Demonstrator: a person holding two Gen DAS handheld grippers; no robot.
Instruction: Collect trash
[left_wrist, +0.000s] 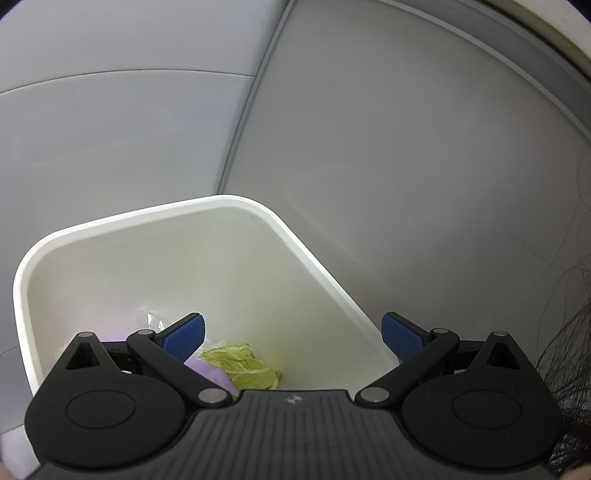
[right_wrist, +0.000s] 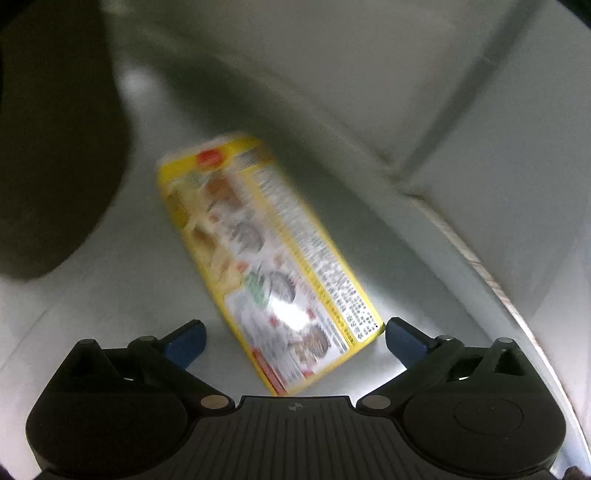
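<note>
Trash is partly gathered: a white bin (left_wrist: 155, 236) on the grey floor (left_wrist: 110, 140) already holds a crumpled green scrap (left_wrist: 242, 363), a purple piece (left_wrist: 210, 373) and some clear wrapping (left_wrist: 153, 319). The left tool (left_wrist: 293, 338) hangs over the bin, spread wide and empty. Left to collect is a yellow printed packet (right_wrist: 266, 258), blurred, lying flat between the wide-open fingers of the right tool (right_wrist: 293, 341), not yet gripped.

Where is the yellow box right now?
The yellow box shows only in the right wrist view, lying flat on the pale floor just ahead of the open right gripper, its near end between the blue fingertips. It is not in the white bin.
</note>
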